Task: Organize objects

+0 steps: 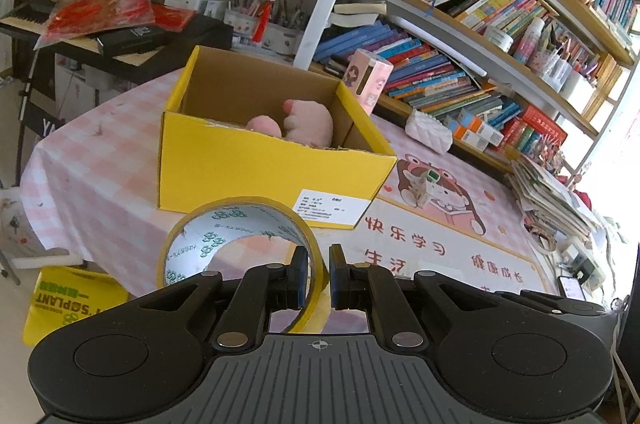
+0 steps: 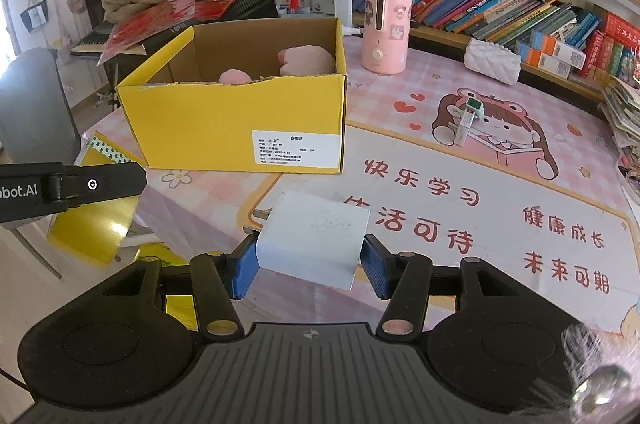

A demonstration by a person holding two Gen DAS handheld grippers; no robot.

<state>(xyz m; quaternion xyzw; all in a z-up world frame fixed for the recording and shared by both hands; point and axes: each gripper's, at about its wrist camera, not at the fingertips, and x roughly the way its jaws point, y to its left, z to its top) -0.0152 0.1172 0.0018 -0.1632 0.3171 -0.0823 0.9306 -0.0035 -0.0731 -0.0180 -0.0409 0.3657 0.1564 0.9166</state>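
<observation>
My left gripper is shut on the wall of a yellow tape roll and holds it above the table, in front of the yellow cardboard box. The box holds a pink plush toy. My right gripper is shut on a white charger block, its prongs pointing left, held above the table in front of the box. The plush shows inside the box. The left gripper's side and the tape roll show at the left of the right wrist view.
A pink humidifier stands behind the box's right. A small white-green device lies on the pink cartoon mat. A white quilted pouch sits by the bookshelf. A paper stack is at the right edge.
</observation>
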